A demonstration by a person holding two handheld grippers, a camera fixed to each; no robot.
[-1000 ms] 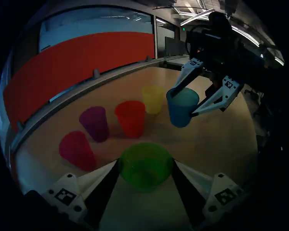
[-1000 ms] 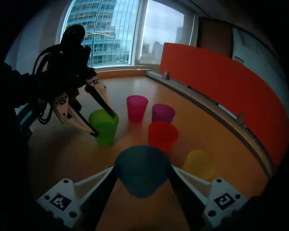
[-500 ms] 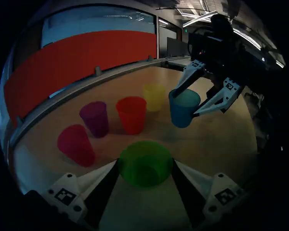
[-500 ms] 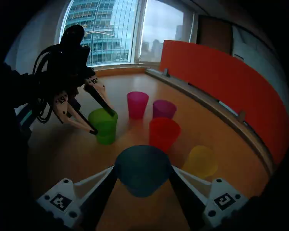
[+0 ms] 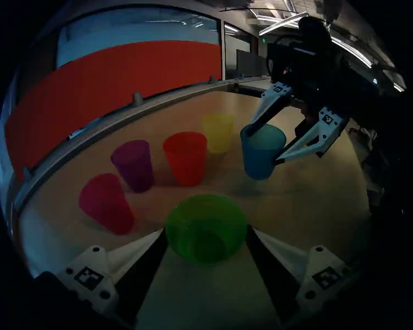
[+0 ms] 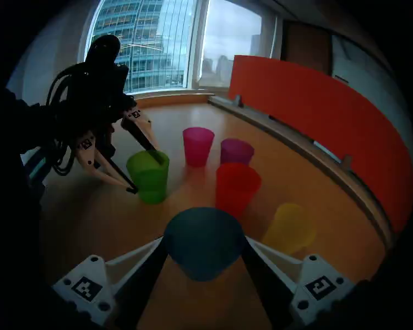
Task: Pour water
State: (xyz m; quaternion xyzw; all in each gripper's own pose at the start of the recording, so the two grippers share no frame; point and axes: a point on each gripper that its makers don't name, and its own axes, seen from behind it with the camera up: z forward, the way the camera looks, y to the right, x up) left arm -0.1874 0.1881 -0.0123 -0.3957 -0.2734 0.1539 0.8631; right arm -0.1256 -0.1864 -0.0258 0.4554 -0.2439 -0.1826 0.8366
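Left gripper [image 5: 206, 235] is clamped on the green cup [image 5: 206, 228], fingers on both sides. Right gripper [image 6: 204, 247] is clamped the same way on the blue cup [image 6: 204, 242]. Over the last second the green cup has come up a little, probably off the table [image 5: 316, 192]; the blue one barely shifted. It looks like lining up a pour. The view is dim, so I can't tell if there's water. Pink cup [image 5: 104, 203], purple cup [image 5: 134, 165], red cup [image 5: 185, 157] and yellow cup [image 5: 218, 132] stand in a row beside the path. There is open tabletop opposite. The rail edge and orange partition [image 5: 113, 77] lie beyond.

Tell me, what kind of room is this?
Probably an office or meeting room high up in a city: big windows looking onto glass towers, a long wooden table with an orange divider panel, and strip ceiling lights.
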